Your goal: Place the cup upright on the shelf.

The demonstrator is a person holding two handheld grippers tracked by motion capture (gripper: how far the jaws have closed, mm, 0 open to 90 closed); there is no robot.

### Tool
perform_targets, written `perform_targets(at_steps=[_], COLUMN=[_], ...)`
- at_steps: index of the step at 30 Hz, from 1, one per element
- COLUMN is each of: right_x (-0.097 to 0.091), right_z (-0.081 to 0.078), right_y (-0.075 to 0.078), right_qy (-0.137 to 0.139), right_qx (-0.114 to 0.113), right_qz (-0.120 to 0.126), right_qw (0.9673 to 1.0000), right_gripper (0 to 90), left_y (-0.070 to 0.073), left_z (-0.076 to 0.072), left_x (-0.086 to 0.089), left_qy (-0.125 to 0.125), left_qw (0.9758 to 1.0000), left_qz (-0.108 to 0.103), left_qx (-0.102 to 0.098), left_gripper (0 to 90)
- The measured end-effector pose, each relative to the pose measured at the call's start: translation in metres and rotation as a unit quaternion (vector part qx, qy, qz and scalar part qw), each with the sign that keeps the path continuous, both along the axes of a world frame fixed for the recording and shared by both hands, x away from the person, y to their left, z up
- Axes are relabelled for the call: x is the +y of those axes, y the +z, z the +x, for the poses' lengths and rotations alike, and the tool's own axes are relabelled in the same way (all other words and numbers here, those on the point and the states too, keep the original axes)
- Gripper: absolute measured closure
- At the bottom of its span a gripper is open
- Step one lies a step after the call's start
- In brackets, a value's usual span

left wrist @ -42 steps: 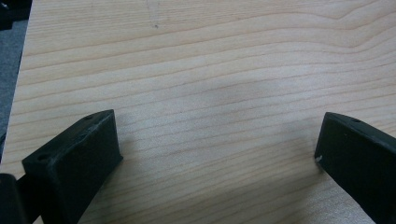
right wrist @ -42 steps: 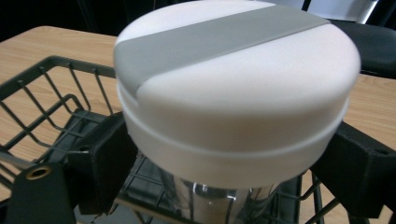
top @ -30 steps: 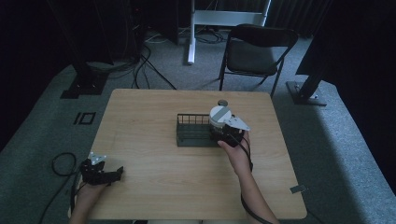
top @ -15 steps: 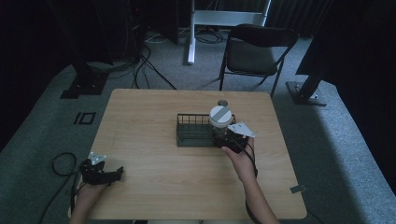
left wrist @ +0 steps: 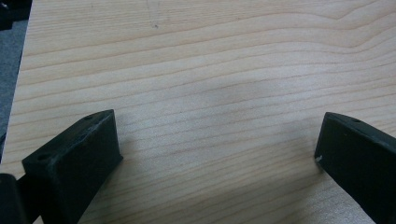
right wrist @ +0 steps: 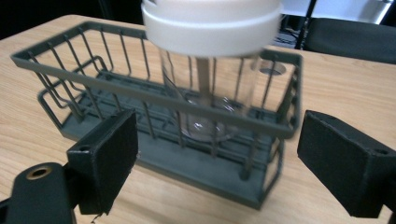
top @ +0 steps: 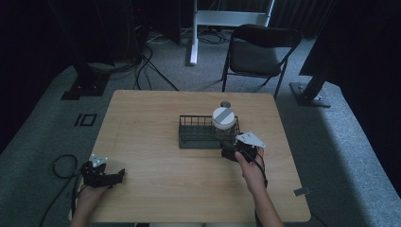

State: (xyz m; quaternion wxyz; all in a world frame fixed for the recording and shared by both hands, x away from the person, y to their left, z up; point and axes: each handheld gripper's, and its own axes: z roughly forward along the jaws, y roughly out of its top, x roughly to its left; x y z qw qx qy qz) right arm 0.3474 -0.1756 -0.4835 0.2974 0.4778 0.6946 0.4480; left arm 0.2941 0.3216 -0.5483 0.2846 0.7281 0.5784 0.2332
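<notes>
A dark wire basket (top: 196, 135) sits mid-table. A clear jar with a white lid (top: 223, 119) stands upright in its right end. My right gripper (top: 234, 151) hovers just in front of that end, open, with nothing between its jaws. In the right gripper view its jaws (right wrist: 215, 158) stand wide apart before the basket (right wrist: 116, 84), and the jar (right wrist: 210, 74) rises behind the wires. My left gripper (top: 115, 176) rests near the table's front left corner. It is open over bare wood in the left gripper view (left wrist: 215, 149).
A small grey round piece (top: 225, 104) lies on the wooden table (top: 156, 113) just behind the basket. A folding chair (top: 257, 52) stands beyond the far edge. Stand bases and cables lie on the carpet at the left and right.
The right gripper let go of the jar, leaving it upright in the basket, and drew back toward the person. The left gripper stayed put.
</notes>
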Motion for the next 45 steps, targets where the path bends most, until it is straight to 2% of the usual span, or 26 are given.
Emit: perform_targets(at_steps=[6, 13, 19, 20, 26, 29, 34, 45], right_x=[-0.011, -0.017, -0.021, -0.023, -0.03, -0.034, -0.039, -0.057], right_z=[-0.005, -0.007, -0.01, -0.011, -0.011, -0.012, -0.014, -0.016], right_y=[-0.012, -0.028, -0.035, -0.039, -0.043, -0.043, -0.044, -0.051], right_qy=[-0.008, 0.001, 0.005, 0.01, 0.019, 0.033, 0.065, 0.076], right_qx=[0.012, 0.039, 0.047, 0.055, 0.069, 0.075, 0.085, 0.107], right_qz=[0.006, 0.004, -0.001, -0.001, -0.003, -0.001, -0.028, -0.044], right_qw=[0.9999, 0.9992, 0.9989, 0.9984, 0.9975, 0.9966, 0.9938, 0.9904], right_gripper=[12.3, 12.6, 13.0, 13.0, 13.0, 13.0, 13.2, 13.2], left_y=[0.0, 0.0, 0.0, 0.0, 0.0, 0.0, 0.0, 0.0], left_z=[0.0, 0.0, 0.0, 0.0, 0.0, 0.0, 0.0, 0.0], left_x=[0.0, 0.0, 0.0, 0.0, 0.0, 0.0, 0.0, 0.0], left_qy=[0.0, 0.0, 0.0, 0.0, 0.0, 0.0, 0.0, 0.0], left_qw=[1.0, 1.0, 1.0, 1.0, 1.0, 1.0, 1.0, 1.0], left_qz=[0.0, 0.001, 0.0, 0.001, 0.001, 0.001, 0.001, 0.001], left_qx=[0.0, 0.0, 0.0, 0.0, 0.0, 0.0, 0.0, 0.0], left_gripper=[0.2, 0.2, 0.1, 0.2, 0.2, 0.2, 0.2, 0.2])
